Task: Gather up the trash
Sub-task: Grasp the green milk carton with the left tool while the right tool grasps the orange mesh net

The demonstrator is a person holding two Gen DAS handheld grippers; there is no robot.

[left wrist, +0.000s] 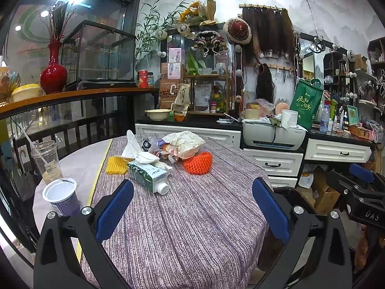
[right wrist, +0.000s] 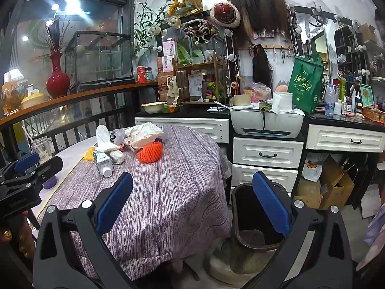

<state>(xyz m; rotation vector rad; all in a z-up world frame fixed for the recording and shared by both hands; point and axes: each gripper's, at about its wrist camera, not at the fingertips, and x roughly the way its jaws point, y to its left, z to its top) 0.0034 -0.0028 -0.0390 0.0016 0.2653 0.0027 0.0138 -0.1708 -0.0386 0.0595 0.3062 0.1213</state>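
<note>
at the centre of the left wrist frame, your left tool (left wrist: pixel 192 204) hovers with its jaws apart and holding nothing over the tabletop (left wrist: pixel 192 228); the trash pile (left wrist: pixel 168 151) sits just above it. lower right in the right wrist frame, your right tool (right wrist: pixel 192 204), also spread and unloaded, frames the bin (right wrist: pixel 250 216).

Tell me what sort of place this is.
Probably a costume or hair-and-makeup studio. Long hairpieces hang from a wall rack, bulb-lit vanity mirrors line the counter, and an ornate headdress is on display. Trash sits piled on the cloth-covered table.
</note>
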